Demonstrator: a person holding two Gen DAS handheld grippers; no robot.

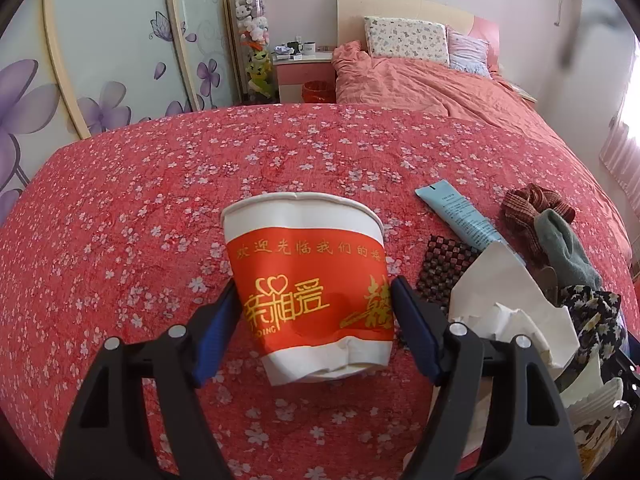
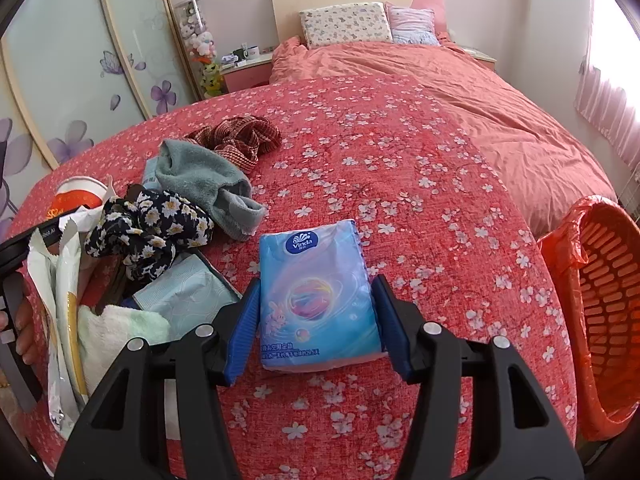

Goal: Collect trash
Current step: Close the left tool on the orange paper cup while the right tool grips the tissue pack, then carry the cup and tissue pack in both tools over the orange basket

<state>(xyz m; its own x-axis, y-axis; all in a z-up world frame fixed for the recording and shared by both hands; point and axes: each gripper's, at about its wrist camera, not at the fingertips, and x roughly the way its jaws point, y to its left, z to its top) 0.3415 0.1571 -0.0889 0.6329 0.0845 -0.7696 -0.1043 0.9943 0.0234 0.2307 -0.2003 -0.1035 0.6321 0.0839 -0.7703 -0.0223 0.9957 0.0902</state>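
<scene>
both tongs grip: left tongs (image 1: 314, 312) dented paper cup (image 1: 308, 280) rim-up, right tongs (image 2: 316, 312) tissue pack (image 2: 316, 296) lengthwise.

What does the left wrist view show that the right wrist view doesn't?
Left wrist only: the blue tube and the checkered mat. Right wrist only: the tissue pack between the right gripper fingers, and the orange basket. Both: the paper cup, the green towel, the flowered cloth and the red bedspread.
</scene>
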